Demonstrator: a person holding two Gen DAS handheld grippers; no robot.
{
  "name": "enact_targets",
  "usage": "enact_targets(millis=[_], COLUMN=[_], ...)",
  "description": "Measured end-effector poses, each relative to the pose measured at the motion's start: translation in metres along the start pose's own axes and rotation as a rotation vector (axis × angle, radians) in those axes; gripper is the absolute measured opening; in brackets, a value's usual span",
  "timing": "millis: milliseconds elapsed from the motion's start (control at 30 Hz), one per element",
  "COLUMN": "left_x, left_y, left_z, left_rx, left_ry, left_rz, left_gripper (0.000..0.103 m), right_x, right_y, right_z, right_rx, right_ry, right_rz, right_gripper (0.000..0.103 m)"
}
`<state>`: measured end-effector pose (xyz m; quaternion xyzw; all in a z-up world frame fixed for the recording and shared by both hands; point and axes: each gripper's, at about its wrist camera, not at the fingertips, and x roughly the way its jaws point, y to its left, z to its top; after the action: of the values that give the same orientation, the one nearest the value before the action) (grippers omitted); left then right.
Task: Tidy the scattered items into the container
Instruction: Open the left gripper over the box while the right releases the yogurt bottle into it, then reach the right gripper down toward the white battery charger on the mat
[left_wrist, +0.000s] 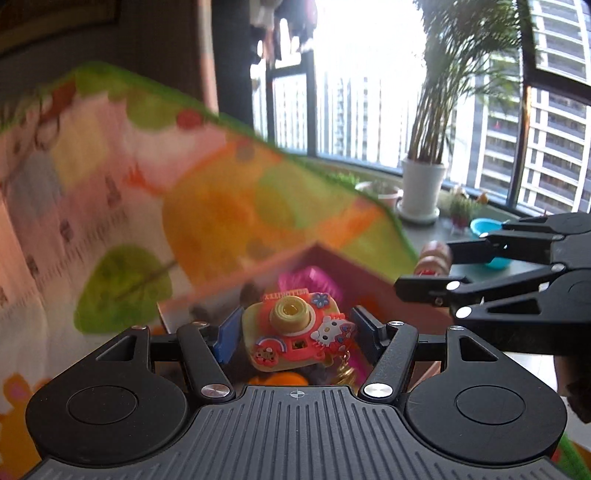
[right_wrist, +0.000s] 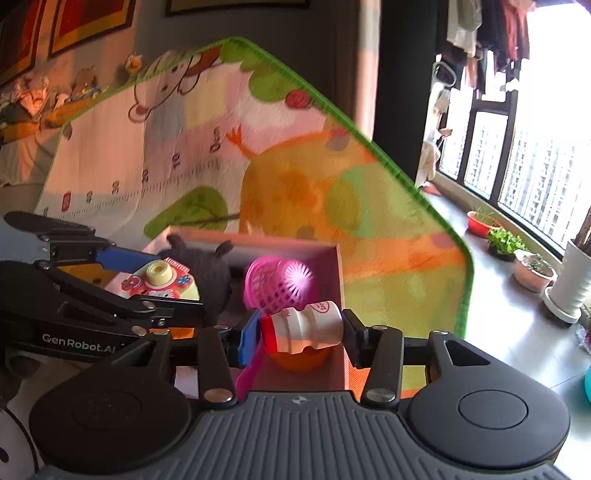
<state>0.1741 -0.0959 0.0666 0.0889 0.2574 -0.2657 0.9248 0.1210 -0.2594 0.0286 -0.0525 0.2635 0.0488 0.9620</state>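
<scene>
Clamped between the left tool's (left_wrist: 293, 334) pads, a toy camera (left_wrist: 295, 338) (cartoon-cat sticker on it) is held low in the frame's centre, above the pink box (right_wrist: 338, 266). A small white bottle (right_wrist: 304, 326) is gripped sideways by the right tool (right_wrist: 303, 328), over the box's near edge on the play mat (right_wrist: 388, 221).

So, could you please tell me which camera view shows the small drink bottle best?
The right wrist view: the white drink bottle lies sideways, sharp and whole, clamped in the right gripper above the pink box. The left wrist view shows only a blurred bit behind that gripper's fingers.
</scene>
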Motion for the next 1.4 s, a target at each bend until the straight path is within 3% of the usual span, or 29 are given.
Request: enact_targets(millis=[100, 133, 267, 367, 533, 667, 767, 833, 933, 1000, 1133, 1267, 1400], left_x=[0.013, 0.015, 0.011, -0.006, -0.052, -0.08, -0.09, -0.092, -0.093, -0.092, -0.093, -0.097, -0.1], left_y=[0.007, 0.007, 0.012, 0.018, 0.031, 0.053, 0.071, 0.081, 0.092, 0.099, 0.108, 0.103, 0.093], left_z=[-0.009, -0.01, -0.011, -0.012, -0.03, -0.06, -0.087, -0.103, -0.121, -0.128, -0.131, -0.133, -0.132], left_rx=[-0.007, -0.007, -0.026, -0.05, -0.062, -0.111, -0.157, -0.196, -0.243, -0.288, -0.359, -0.344, -0.291], left_ry=[0.028, 0.034, 0.024, -0.015, -0.071, -0.045, -0.008, 0.027, 0.052, 0.068, 0.066, 0.048, 0.047], left_rz=[-0.002, -0.004, 0.003, 0.017, 0.123, 0.226, 0.289, 0.3, 0.3, 0.292, 0.277, 0.279, 0.274], left_gripper=[0.069, 0.07, 0.091, 0.095, 0.101, 0.103, 0.103, 0.103, 0.103, 0.103, 0.103, 0.103, 0.103], right_x=[0.002, 0.002, -0.004, -0.01, -0.025, -0.024, -0.01, 0.003, 0.031, 0.055, 0.102, 0.123, 0.137], right_y=[0.002, 0.001, 0.002, 0.008, 0.029, 0.061, 0.093, 0.116, 0.15, 0.175, 0.209, 0.231, 0.237], right_z=[-0.003, -0.003, -0.005, -0.006, 0.013, 0.043, 0.068, 0.084, 0.103, 0.108, 0.1, 0.086, 0.076], right_rx=[-0.003, 0.001, -0.011, -0.042, -0.082, -0.125, -0.16, -0.185, -0.174, -0.189, -0.202, -0.299, -0.32], right_ry=[0.0, 0.001, 0.001, -0.003, -0.053, -0.062, -0.018, 0.038, 0.185, 0.297, 0.479, 0.499, 0.561], right_rz=[-0.014, -0.008, -0.011, -0.023, -0.012, 0.057, 0.13, 0.183, 0.271, 0.283, 0.24, 0.136, 0.11], right_gripper=[0.048, 0.054, 0.061, 0.074, 0.089, 0.093, 0.083, 0.054, 0.034, 0.027, 0.025, 0.025, 0.025])
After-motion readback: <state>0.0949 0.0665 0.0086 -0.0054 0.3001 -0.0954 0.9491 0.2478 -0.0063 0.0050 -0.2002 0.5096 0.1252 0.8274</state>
